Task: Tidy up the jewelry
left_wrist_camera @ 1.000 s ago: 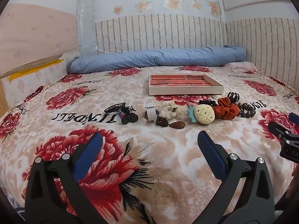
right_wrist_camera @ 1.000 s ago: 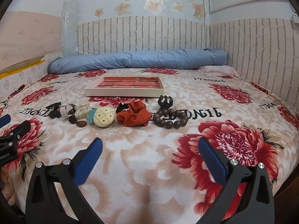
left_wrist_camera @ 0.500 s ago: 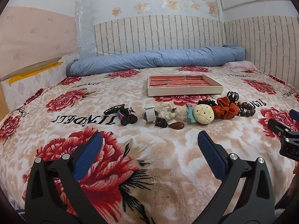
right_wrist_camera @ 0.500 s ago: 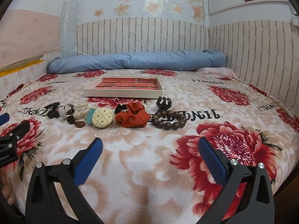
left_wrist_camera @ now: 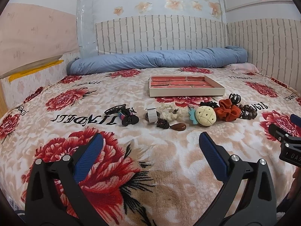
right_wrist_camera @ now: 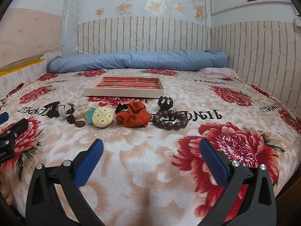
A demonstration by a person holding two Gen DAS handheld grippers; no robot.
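A row of jewelry and hair pieces lies across the bed: black clips [left_wrist_camera: 123, 114], a white ring piece [left_wrist_camera: 152, 114], a cream scrunchie [left_wrist_camera: 172, 113], a brown pendant [left_wrist_camera: 178, 126], a cream round plush clip [left_wrist_camera: 205, 116] [right_wrist_camera: 103, 119], an orange scrunchie [left_wrist_camera: 227, 111] [right_wrist_camera: 134, 117], a dark bead bracelet [right_wrist_camera: 170, 119] and a black claw clip [right_wrist_camera: 165, 102]. Behind them sits a shallow tray [left_wrist_camera: 188, 93] [right_wrist_camera: 122, 93] with a brick-pattern floor. My left gripper [left_wrist_camera: 148, 143] is open, short of the row. My right gripper [right_wrist_camera: 150, 148] is open too, nearer the bracelet.
A flowered blanket [left_wrist_camera: 75, 98] covers the bed. A rolled blue quilt [left_wrist_camera: 158, 61] lies along the brick-pattern wall behind the tray. The bed's right edge [right_wrist_camera: 293, 137] drops off. Each gripper shows at the side of the other's view.
Both cameras have tilted or lifted slightly, so the row and tray sit a little lower in view. Nothing on the bed has moved and both grippers stay open.
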